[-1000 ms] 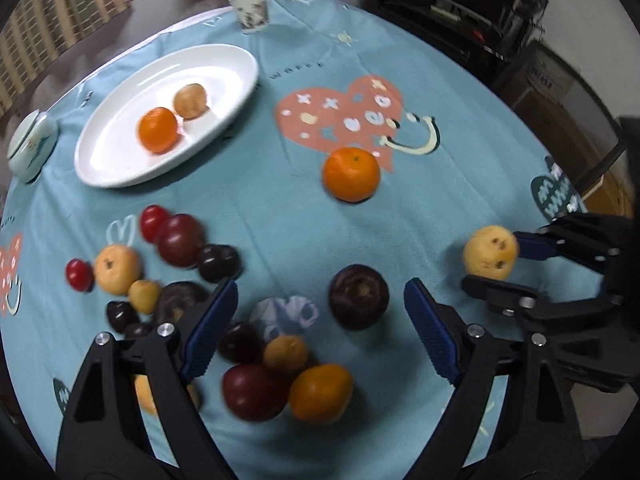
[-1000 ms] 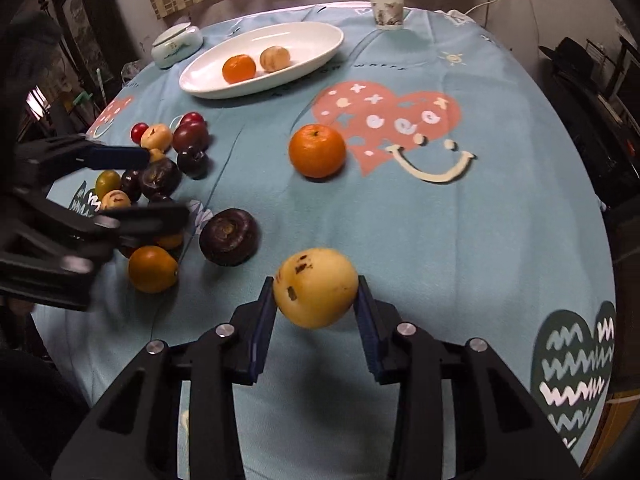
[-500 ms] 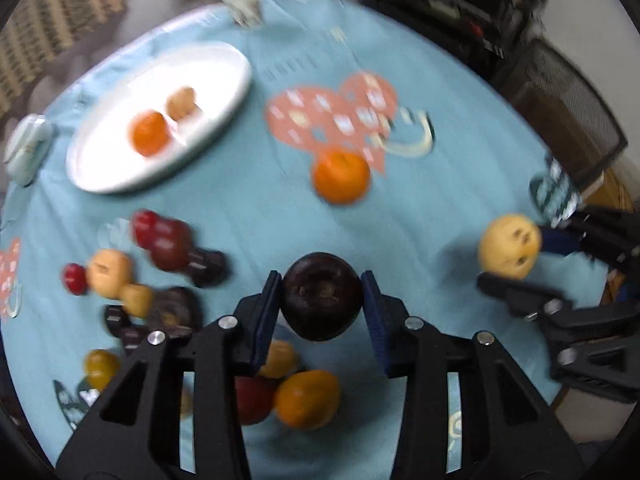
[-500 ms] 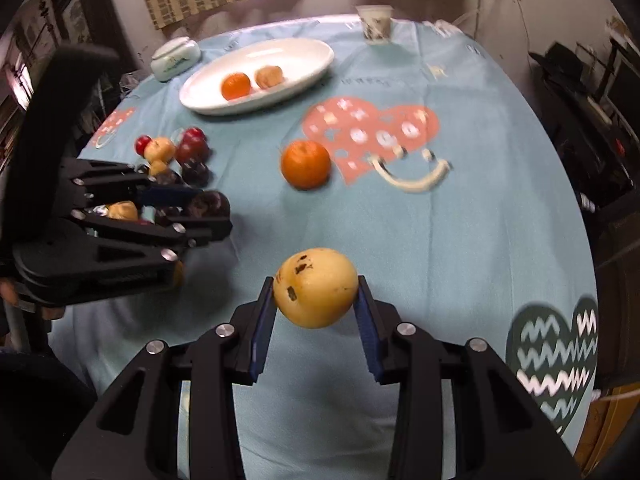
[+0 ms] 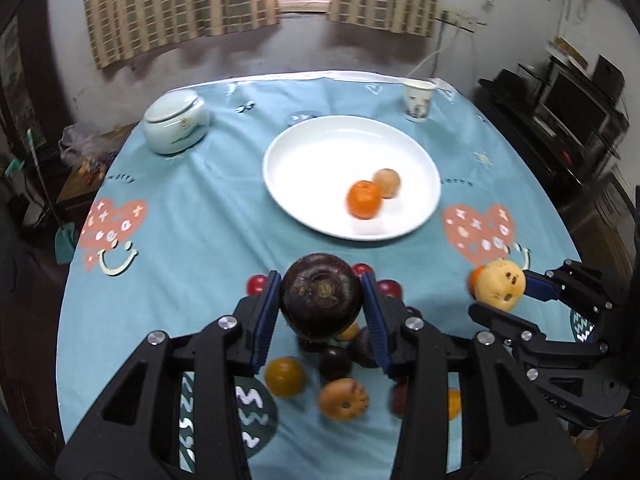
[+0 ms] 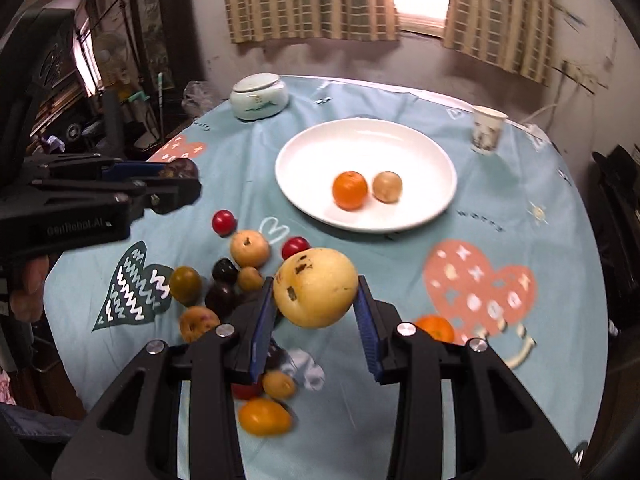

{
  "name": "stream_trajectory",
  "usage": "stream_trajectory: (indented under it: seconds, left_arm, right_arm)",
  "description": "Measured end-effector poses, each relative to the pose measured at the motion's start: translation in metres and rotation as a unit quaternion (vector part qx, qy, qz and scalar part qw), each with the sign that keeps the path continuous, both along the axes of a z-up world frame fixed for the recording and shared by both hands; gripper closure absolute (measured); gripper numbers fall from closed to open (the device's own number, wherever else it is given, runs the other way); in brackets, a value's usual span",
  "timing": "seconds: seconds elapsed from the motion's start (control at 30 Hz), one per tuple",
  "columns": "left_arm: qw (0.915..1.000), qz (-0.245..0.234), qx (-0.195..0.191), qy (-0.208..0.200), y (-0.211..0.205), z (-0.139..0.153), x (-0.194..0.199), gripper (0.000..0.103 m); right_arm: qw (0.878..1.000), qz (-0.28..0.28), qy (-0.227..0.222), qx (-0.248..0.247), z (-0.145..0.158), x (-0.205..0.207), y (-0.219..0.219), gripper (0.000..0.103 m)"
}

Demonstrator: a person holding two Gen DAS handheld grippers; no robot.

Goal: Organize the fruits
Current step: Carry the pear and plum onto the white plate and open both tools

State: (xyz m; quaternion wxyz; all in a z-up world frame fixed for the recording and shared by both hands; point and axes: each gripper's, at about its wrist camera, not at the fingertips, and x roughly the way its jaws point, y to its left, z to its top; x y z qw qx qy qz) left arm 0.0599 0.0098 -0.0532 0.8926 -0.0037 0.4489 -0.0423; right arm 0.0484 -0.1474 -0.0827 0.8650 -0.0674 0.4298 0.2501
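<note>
two grippers aloft above the table's [image 5: 192, 240] near edge; left gripper [image 5: 322, 300] pinching a dark purple fruit [image 5: 321, 295]; right gripper [image 6: 316, 300] pinching a yellow pear [image 6: 316, 287]; white plate [image 6: 408, 140] toward the far edge, holding an orange [image 6: 349, 190] beside a small tan fruit [image 6: 387, 186]; loose fruits [image 6: 240, 264] clustered below.

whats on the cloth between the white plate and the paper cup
Nothing: that stretch of blue tablecloth between the white plate and the paper cup is bare, apart from its printed pattern. The right wrist view shows it best.

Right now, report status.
Left tongs shut on dark fruit. Right tongs shut on yellow fruit. Plate ahead, nothing blocking.
</note>
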Motion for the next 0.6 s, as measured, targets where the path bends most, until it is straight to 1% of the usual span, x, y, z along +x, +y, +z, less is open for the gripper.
stream_trajectory:
  seconds: [0.07, 0.17, 0.33, 0.47, 0.6]
  left_arm:
    - [1.0000, 0.009, -0.001, 0.004, 0.010, -0.002, 0.010, 0.062]
    - [1.0000, 0.009, -0.002, 0.002, 0.011, -0.004, 0.031, 0.062]
    - [1.0000, 0.000, -0.006, 0.000, 0.001, -0.011, 0.085, 0.062]
    - [1.0000, -0.003, -0.009, 0.001, -0.005, -0.017, 0.115, 0.062]
    - [0.9999, -0.005, -0.007, 0.006, -0.009, -0.025, 0.137, 0.062]
  right_arm:
    - [1.000, 0.000, 0.001, -0.003, 0.000, 0.011, 0.006, 0.064]
    - [1.000, -0.007, -0.007, -0.008, 0.002, 0.034, 0.009, 0.064]
    - [0.999, -0.033, -0.017, 0.000, 0.005, 0.076, 0.000, 0.064]
    - [0.999, -0.041, -0.024, 0.007, 0.006, 0.101, -0.003, 0.064]
    - [0.999, -0.042, -0.022, 0.009, -0.001, 0.125, -0.002, 0.064]
